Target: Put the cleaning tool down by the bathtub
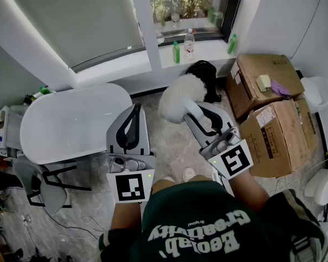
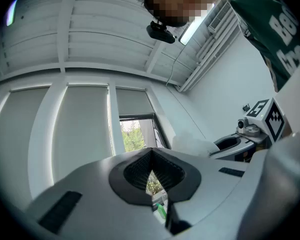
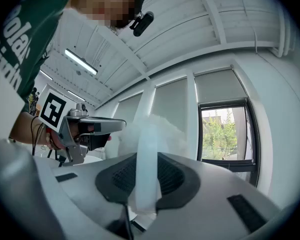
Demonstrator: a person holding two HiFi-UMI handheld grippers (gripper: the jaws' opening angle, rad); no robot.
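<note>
- Dark green T-shirt with white lettering filled the near edge of the head view, with the person's forearms reaching away from it.
- Beyond the near-left forearm, the left gripper, grey with a black-and-white marker cube, was held over the grey marbled floor, just right of the white oval bathtub. Its jaws were closed together with nothing between them.
- To its right, the right gripper was clamped narrow on the white plastic handle of the white fluffy cleaning duster.
- The duster's fluffy head stuck out past the jaw tips, raised off the floor. It was right of the bathtub's right end and near a black bundle below the white window sill.
- Brown cardboard boxes stood at the right.
- On the far sill stood a green plastic bottle and a clear bottle.
</note>
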